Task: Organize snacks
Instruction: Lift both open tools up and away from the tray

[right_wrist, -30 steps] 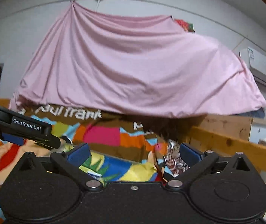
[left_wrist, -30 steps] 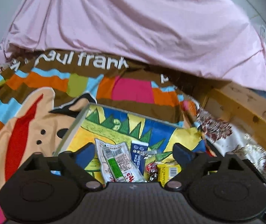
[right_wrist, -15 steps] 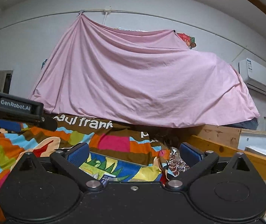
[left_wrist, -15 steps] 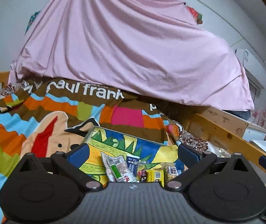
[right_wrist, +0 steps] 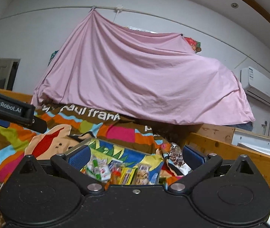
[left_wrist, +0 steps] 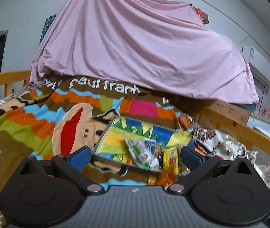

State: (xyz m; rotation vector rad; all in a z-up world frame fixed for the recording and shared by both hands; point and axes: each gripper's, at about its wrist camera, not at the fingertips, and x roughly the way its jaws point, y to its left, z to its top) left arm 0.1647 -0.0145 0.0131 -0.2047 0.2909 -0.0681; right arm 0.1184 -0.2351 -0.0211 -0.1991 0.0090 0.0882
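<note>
A colourful printed box [left_wrist: 133,133] lies open on the bed and holds several snack packets [left_wrist: 144,153]. It also shows in the right wrist view [right_wrist: 116,152], with packets [right_wrist: 116,172] piled at its near side. My left gripper [left_wrist: 135,156] is open and empty, held above the near edge of the box. My right gripper [right_wrist: 135,156] is open and empty, held over the snacks. The left gripper's body [right_wrist: 11,112] shows at the left of the right wrist view.
A striped cartoon blanket [left_wrist: 40,117] covers the bed. A pink sheet [left_wrist: 144,53] drapes over a heap at the back. A wooden bed rail [left_wrist: 239,127] runs along the right. An air conditioner [right_wrist: 260,85] hangs on the right wall.
Both grippers have drawn back and tilted up from the box. The box and snacks now sit smaller and lower in both views. Both stay open.
</note>
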